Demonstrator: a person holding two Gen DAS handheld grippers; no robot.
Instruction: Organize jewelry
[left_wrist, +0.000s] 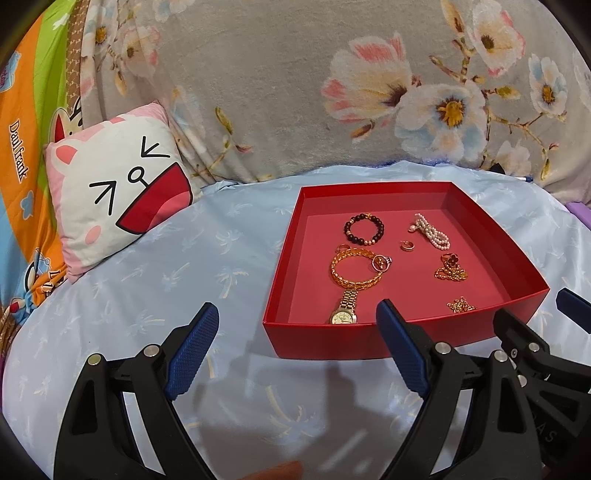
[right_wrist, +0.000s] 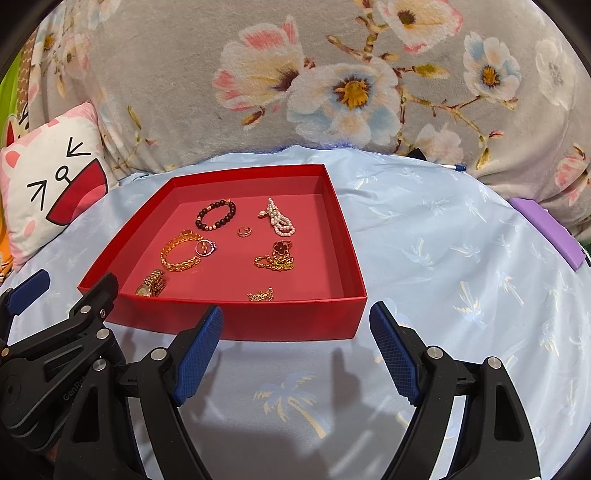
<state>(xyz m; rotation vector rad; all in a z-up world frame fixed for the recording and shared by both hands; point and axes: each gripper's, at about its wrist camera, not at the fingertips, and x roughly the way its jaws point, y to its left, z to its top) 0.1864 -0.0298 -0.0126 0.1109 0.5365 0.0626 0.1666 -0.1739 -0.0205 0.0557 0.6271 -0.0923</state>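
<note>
A shallow red box (left_wrist: 369, 343) sits on a pale blue bedsheet printed with palm trees (left_wrist: 147, 295), and all the jewelry lies inside it. Taking the box floor as a clock face in the left wrist view: a dark beaded bracelet (left_wrist: 364, 228) at 11 o'clock, a white pearl strand (left_wrist: 432, 232) at 1 o'clock, a small ring (left_wrist: 407, 245) near the centre, a gold chain bracelet (left_wrist: 354, 267) at 9 o'clock with a silver-rimmed ring (left_wrist: 381, 262) touching its right side, a gold wristwatch (left_wrist: 345, 308) at 7 o'clock just below that bracelet, a gold chain topped by a dark red flower ring (left_wrist: 451, 269) at 3 o'clock, and a small loose gold chain (left_wrist: 461, 305) at 5 o'clock.

The left gripper (left_wrist: 297, 319) hangs over the sheet at the box's near-left corner, jaws spread wide with nothing between them; its right finger overlaps the box's front wall. The right gripper (right_wrist: 296, 325) sits at the near-right corner, jaws likewise wide and empty.

Behind the box a grey floral blanket (left_wrist: 277, 92) rises like a wall. At 10 o'clock a white cushion with a cartoon cat face (left_wrist: 118, 192) leans against it. Beyond that, colourful cartoon fabric (left_wrist: 29, 122) reads "Daul frank". A purple block (right_wrist: 546, 232) lies at the sheet's right edge. The left gripper's body, seen from the right wrist, is embossed with "GenRo", the rest hidden.
</note>
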